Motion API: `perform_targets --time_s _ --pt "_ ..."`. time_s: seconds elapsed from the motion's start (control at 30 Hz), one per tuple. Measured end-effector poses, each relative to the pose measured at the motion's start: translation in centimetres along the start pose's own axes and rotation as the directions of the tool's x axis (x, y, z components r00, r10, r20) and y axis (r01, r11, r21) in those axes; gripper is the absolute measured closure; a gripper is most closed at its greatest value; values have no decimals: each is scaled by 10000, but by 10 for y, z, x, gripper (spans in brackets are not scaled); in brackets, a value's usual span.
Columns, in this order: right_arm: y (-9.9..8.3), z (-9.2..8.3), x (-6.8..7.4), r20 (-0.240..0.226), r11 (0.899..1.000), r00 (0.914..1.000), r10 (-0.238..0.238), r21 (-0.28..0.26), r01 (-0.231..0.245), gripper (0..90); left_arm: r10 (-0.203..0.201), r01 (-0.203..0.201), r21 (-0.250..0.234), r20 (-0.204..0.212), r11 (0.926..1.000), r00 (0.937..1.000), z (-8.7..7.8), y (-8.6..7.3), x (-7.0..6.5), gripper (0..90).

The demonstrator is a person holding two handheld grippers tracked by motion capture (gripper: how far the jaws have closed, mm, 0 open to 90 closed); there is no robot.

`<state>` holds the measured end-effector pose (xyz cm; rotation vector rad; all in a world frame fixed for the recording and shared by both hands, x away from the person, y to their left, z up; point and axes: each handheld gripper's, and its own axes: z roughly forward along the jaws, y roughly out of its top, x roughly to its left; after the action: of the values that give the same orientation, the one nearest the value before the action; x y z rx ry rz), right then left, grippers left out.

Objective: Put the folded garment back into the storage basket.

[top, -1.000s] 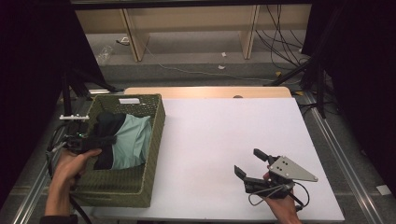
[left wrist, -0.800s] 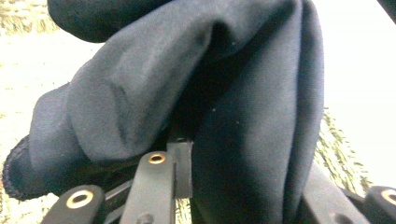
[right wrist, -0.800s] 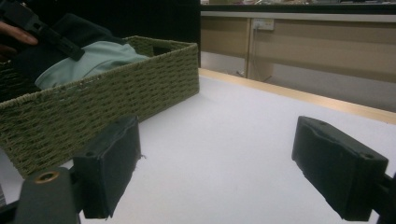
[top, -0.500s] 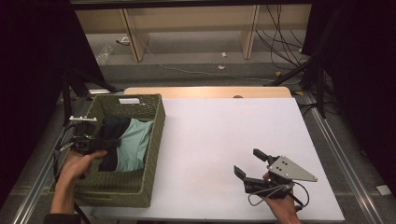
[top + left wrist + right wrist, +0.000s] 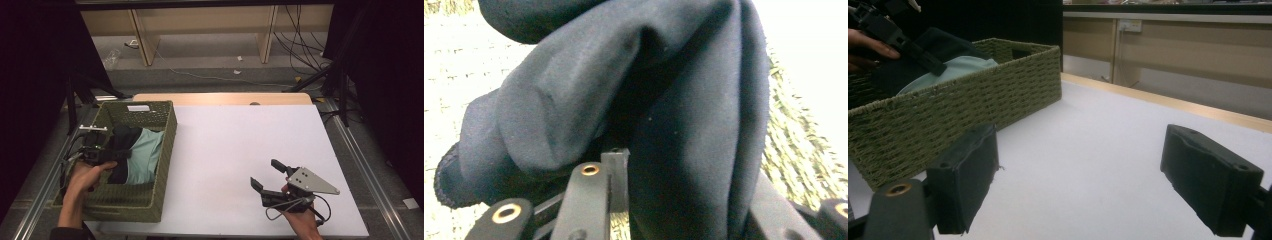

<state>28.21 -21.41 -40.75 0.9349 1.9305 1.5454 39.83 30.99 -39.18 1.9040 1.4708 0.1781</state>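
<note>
Dark cloth (image 5: 634,95) in L gripper (image 5: 611,165) jaws

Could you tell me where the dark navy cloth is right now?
In the high view, the dark navy cloth lies at left inside the green woven basket, beside a mint-green cloth, pinched by the left hand-held gripper.

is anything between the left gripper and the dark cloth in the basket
No. The left gripper is already shut on the dark cloth, with folds of it bunched around its jaws. The cloth lies inside the green woven basket, partly over a light teal cloth, and nothing visible covers it.
</note>
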Motion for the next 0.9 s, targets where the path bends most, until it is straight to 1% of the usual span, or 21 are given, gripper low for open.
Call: perform_targets --time_s 0.07,0.2,0.37,0.43,0.57,0.7,0.9 --pt "0 0 0 -4 10000 10000 9 10 -9 163 -6 6 8 -52 10000 10000 1 0 1 666" --pt "0 0 0 -5 10000 10000 -4 4 4 163 67 -64 100 -311 9999 9995 2 0 1 650" --pt "0 0 0 7 10000 10000 3 -15 -3 164 46 -35 205 -559 9998 9984 3 -1 1 636" --pt "0 0 0 13 10000 10000 -2 9 2 164 60 -44 224 -710 9997 9975 4 -1 1 630" --pt "0 0 0 10 10000 10000 -12 12 12 164 171 -127 411 -1077 9991 9940 6 -1 0 626" --pt "0 0 0 19 10000 10000 29 37 -30 164 150 -103 411 -1147 9991 9933 7 -1 1 628" --pt "0 0 0 19 10000 10000 24 55 -25 164 281 -206 537 -1423 9983 9894 10 -1 0 618"
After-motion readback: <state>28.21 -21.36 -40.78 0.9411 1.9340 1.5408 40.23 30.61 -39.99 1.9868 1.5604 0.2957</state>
